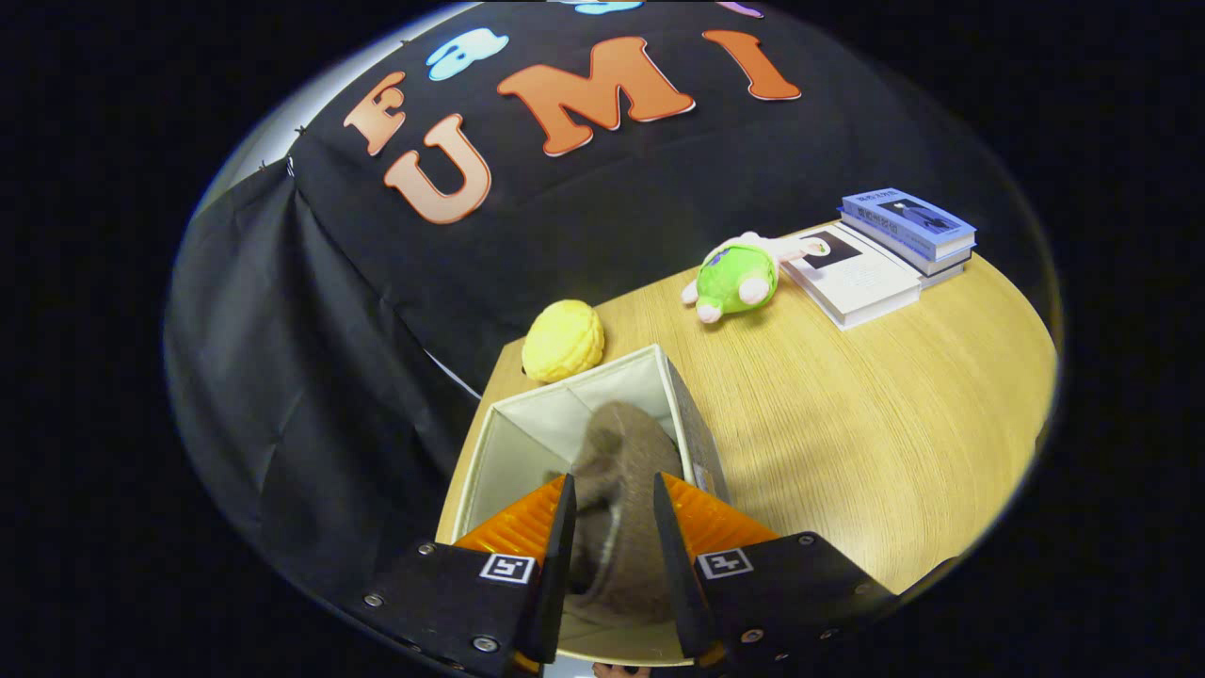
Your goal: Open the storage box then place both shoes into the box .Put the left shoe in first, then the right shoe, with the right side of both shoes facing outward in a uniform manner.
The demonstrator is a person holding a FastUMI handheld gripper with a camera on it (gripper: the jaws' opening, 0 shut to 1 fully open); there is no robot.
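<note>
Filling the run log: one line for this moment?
gripper: shut on brown shoe | shoe: over open storage box | table: toys, books

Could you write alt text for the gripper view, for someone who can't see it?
The tongs hold a brown shoe between both fingers, over an open fabric storage box on a wooden table. Beyond the box lie a yellow plush, a green plush toy and stacked books.
</note>
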